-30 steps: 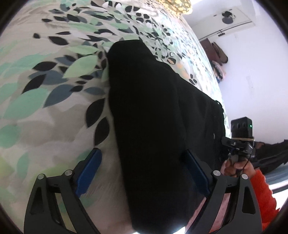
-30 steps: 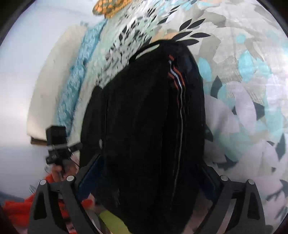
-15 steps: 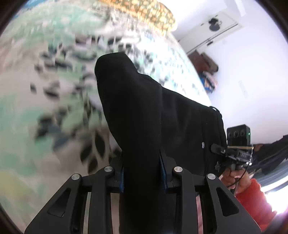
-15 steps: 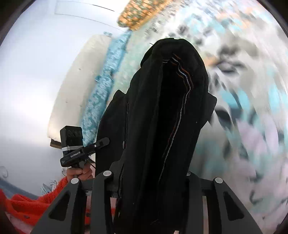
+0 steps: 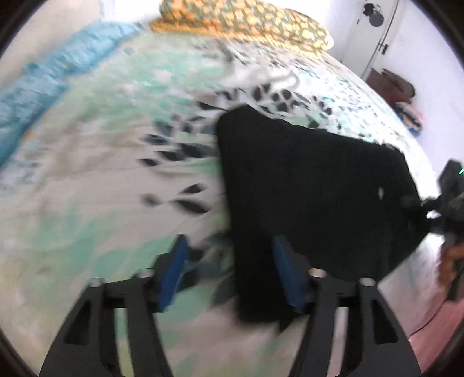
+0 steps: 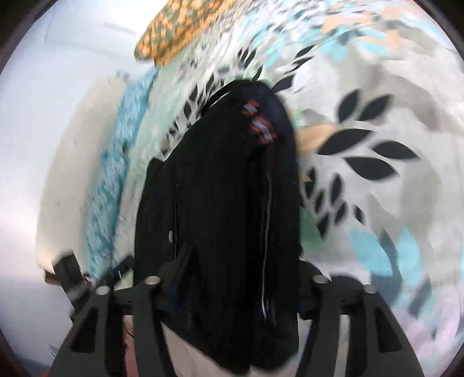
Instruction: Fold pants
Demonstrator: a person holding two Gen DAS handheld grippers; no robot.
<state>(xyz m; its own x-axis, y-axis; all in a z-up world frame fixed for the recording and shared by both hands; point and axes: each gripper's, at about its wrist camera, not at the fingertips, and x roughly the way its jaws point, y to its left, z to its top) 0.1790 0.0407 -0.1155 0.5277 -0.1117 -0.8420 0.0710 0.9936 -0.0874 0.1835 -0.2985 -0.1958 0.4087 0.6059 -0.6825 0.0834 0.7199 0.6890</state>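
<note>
Black pants lie folded on a leaf-print bedsheet. My left gripper is opening over their near edge: the cloth runs along the right blue pad, while the left pad stands free above the sheet. In the right wrist view the pants show a red and grey stripe near the far end. My right gripper is opening too, with the thick fold filling the gap and hiding both pads. Each gripper shows in the other's view, blurred, the right gripper and the left gripper.
An orange patterned pillow lies at the head of the bed, with a light blue blanket along the far side. A white door and bags stand by the wall on the right. A hand in an orange sleeve is at the bed's edge.
Both grippers stood wide over the pants, then shut on the cloth and lifted it. Now both jaws have spread apart again and the views have tilted up toward the pillow.
</note>
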